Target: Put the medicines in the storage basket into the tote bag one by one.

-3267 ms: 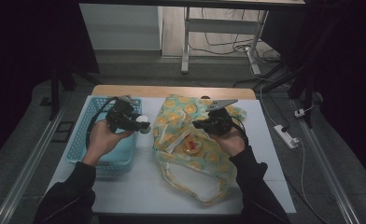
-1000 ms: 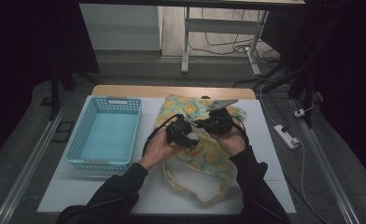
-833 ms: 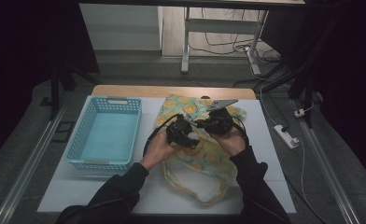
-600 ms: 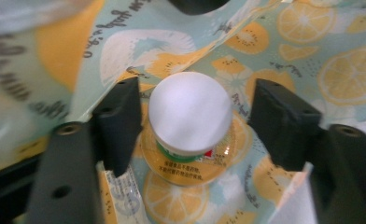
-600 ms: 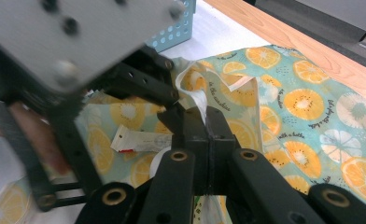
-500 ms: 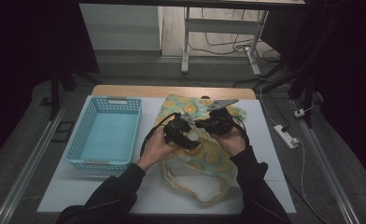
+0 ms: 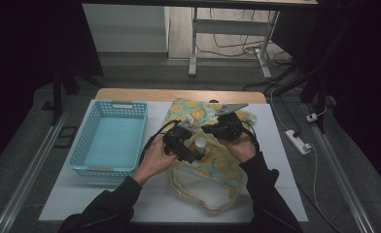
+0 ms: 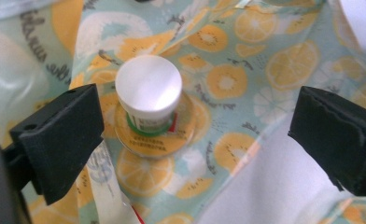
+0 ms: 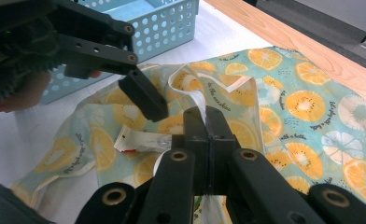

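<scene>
My left claw point(image 8: 190, 135) has just been opening, jaws wide either side of the white-capped bottle point(image 8: 148, 93); nothing gripped. My right claw point(image 9: 204, 122), at its 3 o'clock, stays clenched on the fruit-print bag point(image 9: 307, 107).

— What's on the table?
— One blue basket point(image 7: 112, 141), one fruit-print bag point(image 7: 213, 170), one white-capped bottle point(image 8: 148, 95).
— And the tools?
— Two grippers: left gripper point(image 8: 195, 135), right gripper point(image 9: 203, 122).

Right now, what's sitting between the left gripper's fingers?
In the left gripper view, a white-capped bottle stands between the open left gripper's fingers, nearer one, on the fruit-print bag.
</scene>
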Action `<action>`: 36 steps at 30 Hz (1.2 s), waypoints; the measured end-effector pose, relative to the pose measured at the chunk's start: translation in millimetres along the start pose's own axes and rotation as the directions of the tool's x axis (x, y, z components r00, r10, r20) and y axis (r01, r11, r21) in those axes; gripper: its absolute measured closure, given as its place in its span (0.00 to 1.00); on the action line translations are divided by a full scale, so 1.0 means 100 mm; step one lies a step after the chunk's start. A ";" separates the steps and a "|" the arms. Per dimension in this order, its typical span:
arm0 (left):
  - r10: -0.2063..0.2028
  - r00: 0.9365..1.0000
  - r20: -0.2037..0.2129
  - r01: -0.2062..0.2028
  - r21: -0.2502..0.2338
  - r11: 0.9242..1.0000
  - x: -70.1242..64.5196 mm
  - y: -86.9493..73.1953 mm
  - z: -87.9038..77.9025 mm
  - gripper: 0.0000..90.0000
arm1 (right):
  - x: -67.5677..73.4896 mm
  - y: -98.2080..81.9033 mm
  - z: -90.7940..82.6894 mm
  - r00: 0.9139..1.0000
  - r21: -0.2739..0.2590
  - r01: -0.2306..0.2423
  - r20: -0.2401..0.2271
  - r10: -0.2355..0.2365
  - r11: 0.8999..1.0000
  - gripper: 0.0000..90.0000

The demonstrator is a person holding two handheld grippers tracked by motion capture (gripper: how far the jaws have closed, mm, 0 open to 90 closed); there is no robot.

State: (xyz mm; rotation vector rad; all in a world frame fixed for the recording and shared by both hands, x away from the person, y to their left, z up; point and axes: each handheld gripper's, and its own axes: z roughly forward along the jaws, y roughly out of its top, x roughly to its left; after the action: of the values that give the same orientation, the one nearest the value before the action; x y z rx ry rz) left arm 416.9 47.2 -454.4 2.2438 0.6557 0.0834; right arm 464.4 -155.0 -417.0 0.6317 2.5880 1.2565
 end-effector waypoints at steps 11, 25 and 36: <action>0.039 0.999 0.022 -0.039 0.003 0.999 -0.11 -0.17 -0.05 0.01 | 0.00 -0.01 0.01 1.000 0.006 -0.002 0.000 0.002 1.000 0.99; -0.002 0.999 0.038 0.002 -0.022 1.000 -0.16 -0.36 -0.04 0.00 | 0.00 -0.01 0.02 1.000 0.012 0.000 -0.002 0.000 1.000 0.99; 0.018 1.000 0.022 -0.019 0.014 1.000 -0.19 -0.48 0.06 0.00 | 0.00 -0.02 0.02 1.000 0.014 -0.002 -0.002 0.002 1.000 0.99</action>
State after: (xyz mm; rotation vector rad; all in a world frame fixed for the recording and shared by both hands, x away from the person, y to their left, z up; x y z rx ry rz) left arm 381.3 60.7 -489.8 2.2614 0.6258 0.0641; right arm 464.8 -155.1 -419.9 0.6356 2.6006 1.2420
